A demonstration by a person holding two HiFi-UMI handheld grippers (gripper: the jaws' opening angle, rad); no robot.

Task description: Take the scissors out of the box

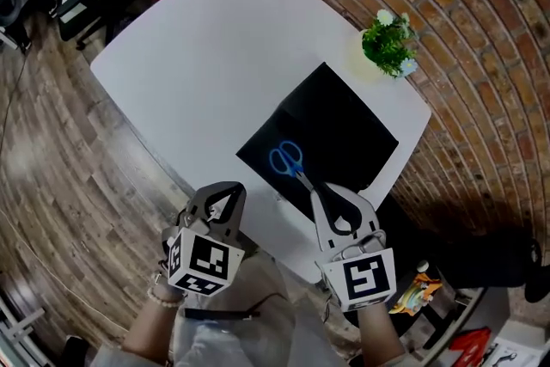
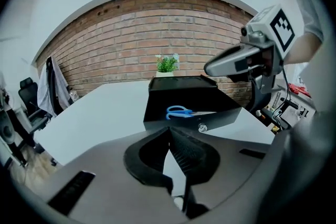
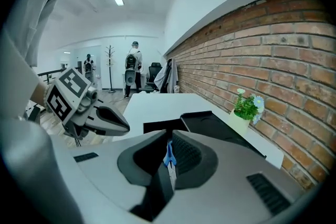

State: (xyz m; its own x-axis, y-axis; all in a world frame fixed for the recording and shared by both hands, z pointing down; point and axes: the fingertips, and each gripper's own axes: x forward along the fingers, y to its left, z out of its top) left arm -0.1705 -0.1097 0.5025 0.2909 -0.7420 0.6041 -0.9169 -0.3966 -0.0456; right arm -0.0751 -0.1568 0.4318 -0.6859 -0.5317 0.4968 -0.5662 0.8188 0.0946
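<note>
Left gripper (image 1: 226, 192), right gripper (image 1: 332, 192) — both closed, empty — scissors (image 1: 288, 161) in box (image 1: 361, 131) just beyond the right.

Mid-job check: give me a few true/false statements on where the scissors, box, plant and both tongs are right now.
1. The scissors lie inside the box. True.
2. The left tongs hold the scissors. False: they are shut on nothing, clear of the box.
3. The plant stands in the box. False: it stands on the table, beside the box.
4. The right tongs are nearer the scissors than the left tongs. True.
5. The scissors' handles are red. False: they are blue.
</note>
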